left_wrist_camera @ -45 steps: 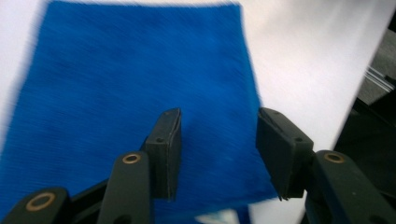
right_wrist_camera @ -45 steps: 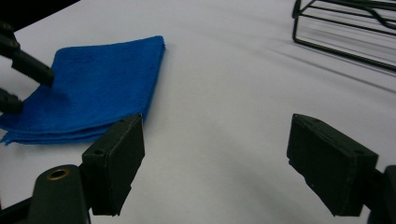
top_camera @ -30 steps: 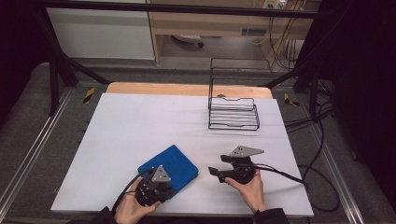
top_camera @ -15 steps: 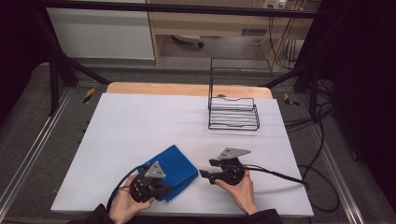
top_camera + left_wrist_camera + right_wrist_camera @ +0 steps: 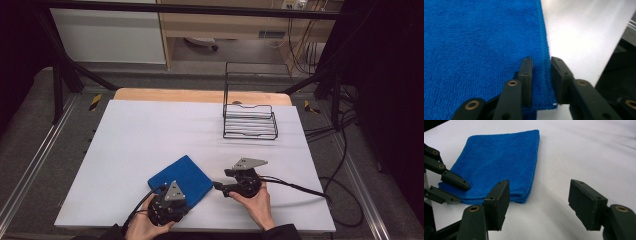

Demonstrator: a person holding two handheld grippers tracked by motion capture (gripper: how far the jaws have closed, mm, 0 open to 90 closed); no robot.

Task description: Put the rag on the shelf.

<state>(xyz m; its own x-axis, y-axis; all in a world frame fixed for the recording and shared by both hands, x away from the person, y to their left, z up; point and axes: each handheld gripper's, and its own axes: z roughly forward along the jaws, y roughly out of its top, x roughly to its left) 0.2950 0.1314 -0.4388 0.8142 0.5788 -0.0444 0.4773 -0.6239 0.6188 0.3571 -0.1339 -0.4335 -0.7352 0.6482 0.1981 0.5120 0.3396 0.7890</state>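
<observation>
Wire rack [image 5: 249,121] is seen at the far right part of the white surface [image 5: 150,130]; it is a black rack with a tall back frame and a low basket part, and nothing is seen inside it. No brand, label or writing can be read on any thing in the views.

A folded blue cloth [image 5: 181,178] is laid flat on the near part of the surface, between the two hands and well apart from the rack. In the right gripper view the cloth [image 5: 499,162] is shown folded in several layers, with the folded edges stacked at its near corner.

The left claw [image 5: 180,197] is held at the near edge of the cloth. In the left gripper view the side edge of the cloth [image 5: 474,50] is found between the two black jaws of the left claw [image 5: 541,75]. The jaws have just been opening, and a small gap is seen between each pad and the cloth edge, so the cloth is released and not gripped.

The right claw [image 5: 220,186] is held just beside the right side of the cloth and is pointed toward it. In the right gripper view its jaws [image 5: 539,205] are spread wide over the bare surface, with nothing between them; they have just been opening a little. The corner of the cloth is seen just beyond the left jaw.
</observation>
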